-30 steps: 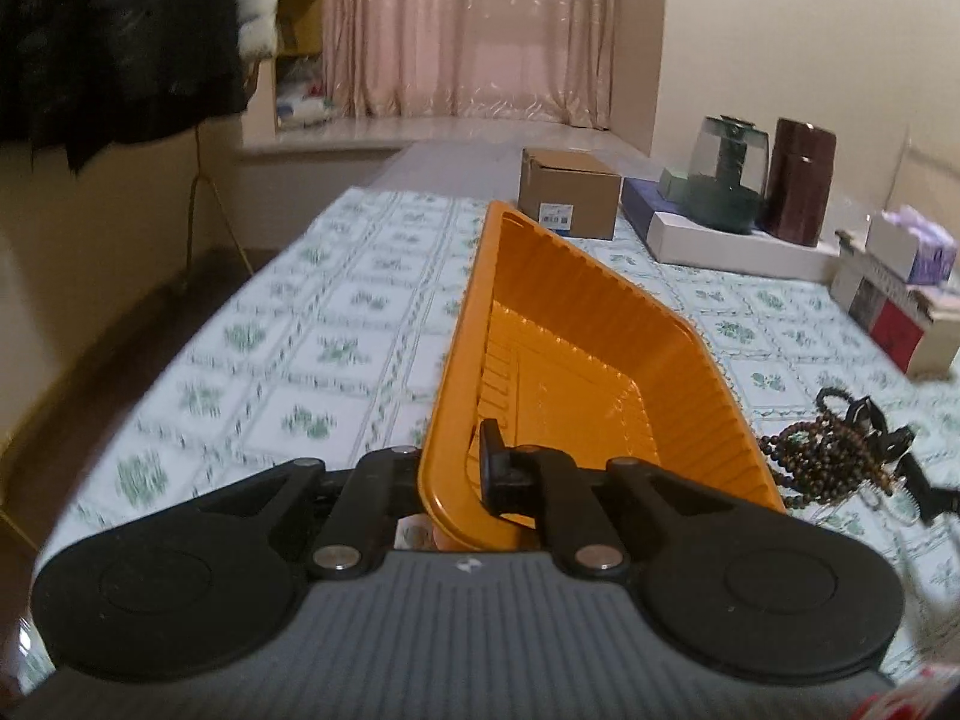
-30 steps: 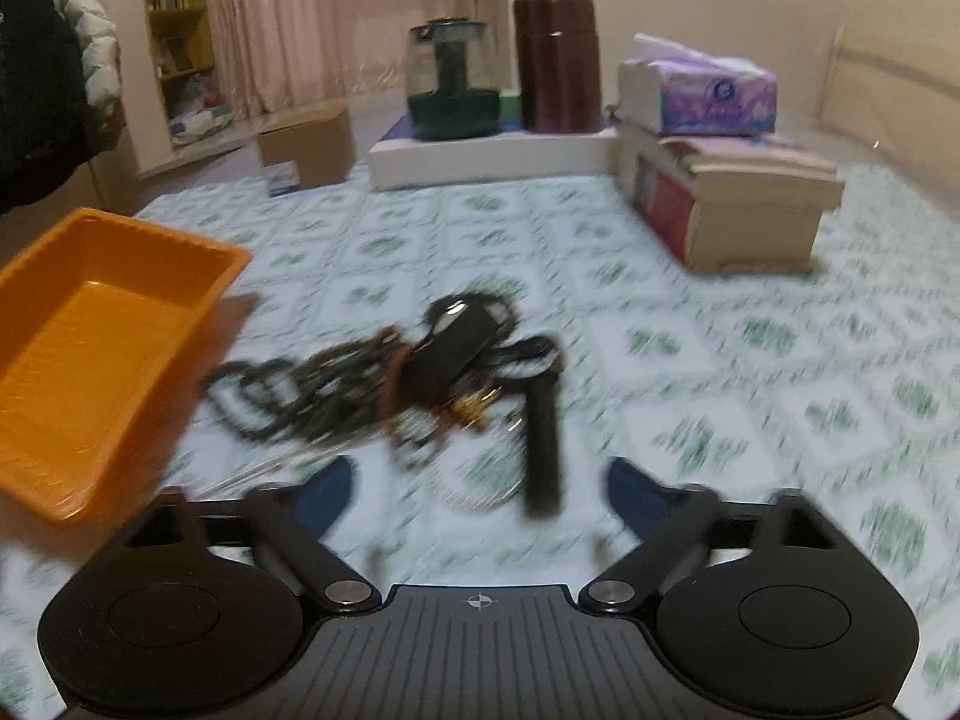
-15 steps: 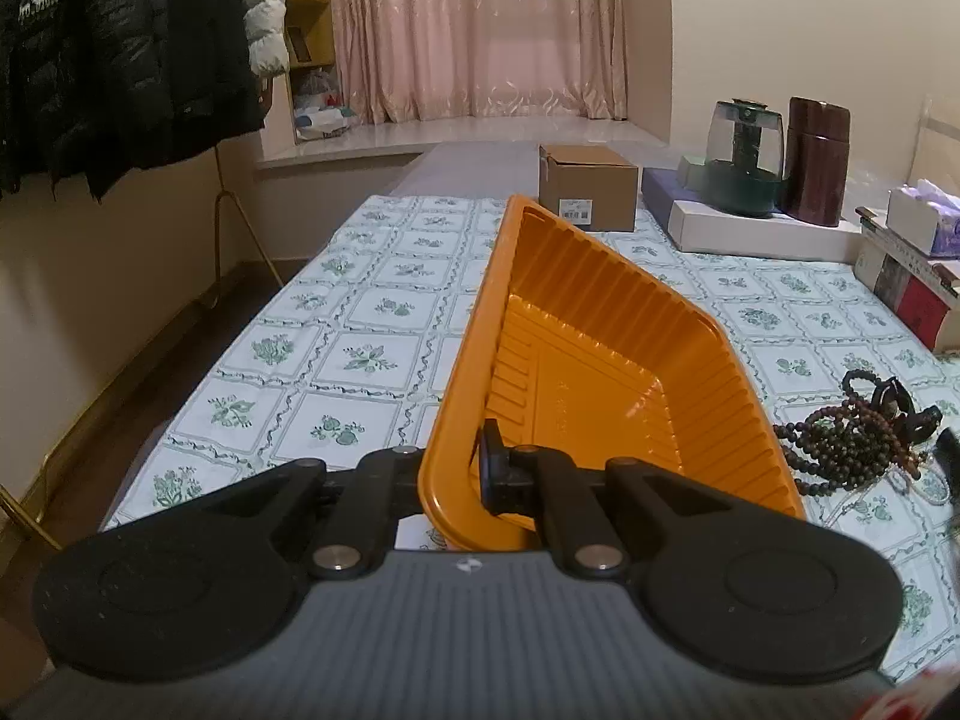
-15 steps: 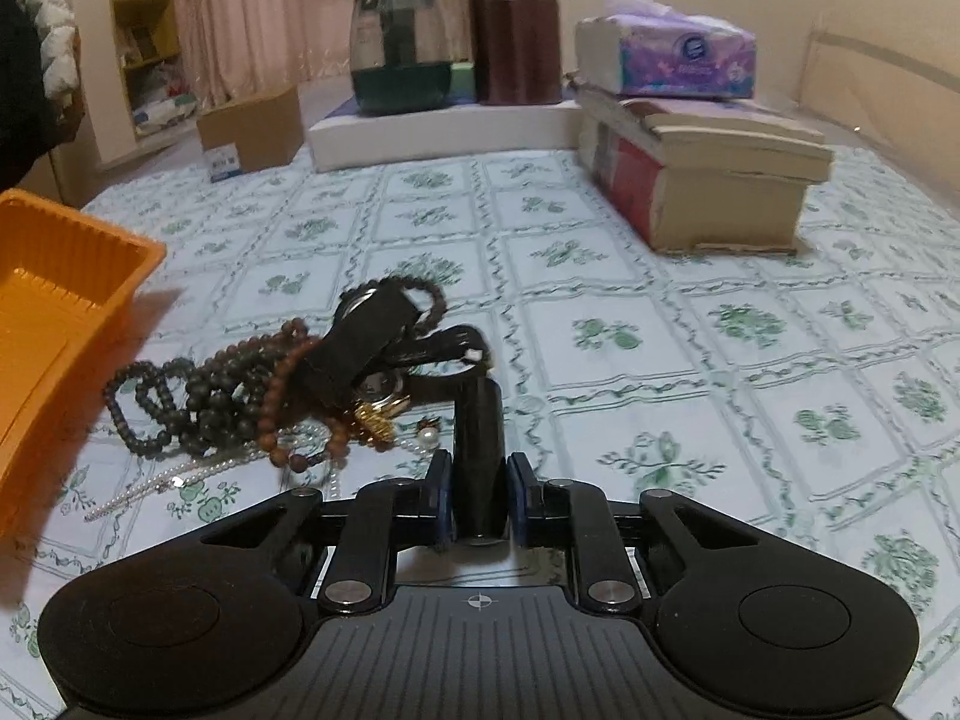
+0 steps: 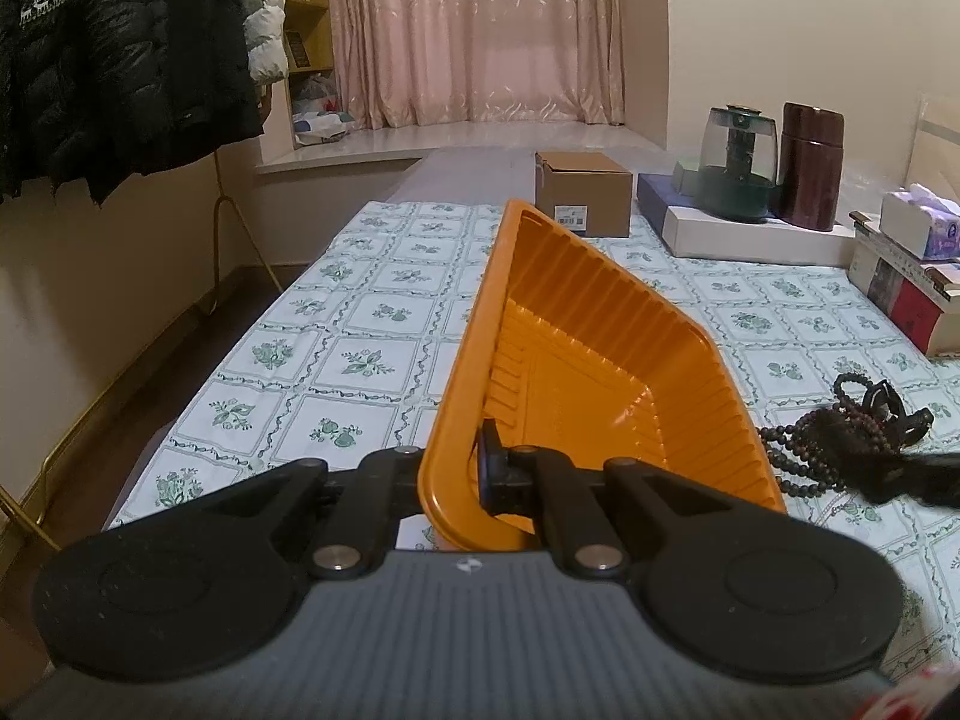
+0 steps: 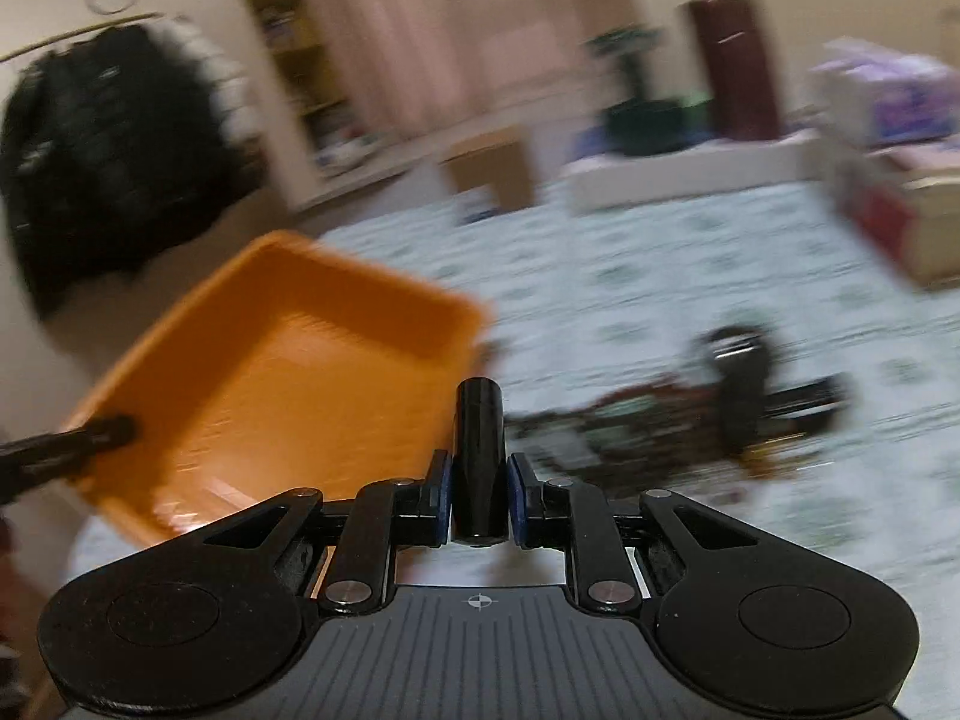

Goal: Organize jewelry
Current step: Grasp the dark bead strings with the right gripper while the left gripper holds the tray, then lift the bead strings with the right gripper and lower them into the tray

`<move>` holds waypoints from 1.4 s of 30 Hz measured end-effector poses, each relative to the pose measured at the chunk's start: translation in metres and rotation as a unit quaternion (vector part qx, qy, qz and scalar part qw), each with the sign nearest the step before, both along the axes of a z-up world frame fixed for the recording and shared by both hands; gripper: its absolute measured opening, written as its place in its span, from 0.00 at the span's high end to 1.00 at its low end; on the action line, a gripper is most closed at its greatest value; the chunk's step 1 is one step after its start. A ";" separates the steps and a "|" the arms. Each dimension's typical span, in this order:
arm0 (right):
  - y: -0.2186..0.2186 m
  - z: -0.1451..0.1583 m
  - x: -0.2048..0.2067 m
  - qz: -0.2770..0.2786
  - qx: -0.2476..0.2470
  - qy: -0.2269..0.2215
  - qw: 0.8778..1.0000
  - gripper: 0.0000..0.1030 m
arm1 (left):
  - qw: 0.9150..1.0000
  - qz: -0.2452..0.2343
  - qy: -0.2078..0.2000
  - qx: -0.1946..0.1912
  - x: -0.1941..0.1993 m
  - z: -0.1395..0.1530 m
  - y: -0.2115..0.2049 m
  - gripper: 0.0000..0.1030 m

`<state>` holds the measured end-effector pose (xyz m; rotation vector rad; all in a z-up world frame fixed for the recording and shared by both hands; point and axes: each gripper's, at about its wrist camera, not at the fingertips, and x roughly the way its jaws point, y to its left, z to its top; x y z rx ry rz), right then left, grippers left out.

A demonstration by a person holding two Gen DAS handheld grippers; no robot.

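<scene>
My left gripper (image 5: 462, 480) is shut on the near rim of an orange plastic tray (image 5: 576, 372) and holds it tilted above the tablecloth. A pile of dark bead bracelets and black straps (image 5: 840, 438) lies to the tray's right. My right gripper (image 6: 479, 492) is shut on a black cylinder (image 6: 479, 450), lifted off the table near the tray's right edge (image 6: 456, 324). The jewelry pile (image 6: 678, 420) shows blurred to its right. The left gripper's finger (image 6: 66, 450) shows at the tray's left rim.
A cardboard box (image 5: 583, 192), a white box with a glass jug (image 5: 739, 165) and a brown canister (image 5: 810, 162), a tissue box (image 5: 921, 228) and books (image 5: 906, 294) stand at the far and right sides. Black coats (image 5: 114, 54) hang left.
My right gripper has lifted the black cylinder from the pile and swung left toward the tray. The left gripper keeps holding the tray, raised slightly.
</scene>
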<state>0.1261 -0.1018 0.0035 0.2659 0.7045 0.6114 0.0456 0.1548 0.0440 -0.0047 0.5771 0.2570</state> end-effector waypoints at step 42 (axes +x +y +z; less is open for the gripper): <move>-0.047 -0.012 0.030 -0.025 -0.237 -0.107 0.965 0.94 | 1.000 0.012 0.003 -0.012 -0.002 -0.004 -0.001 0.95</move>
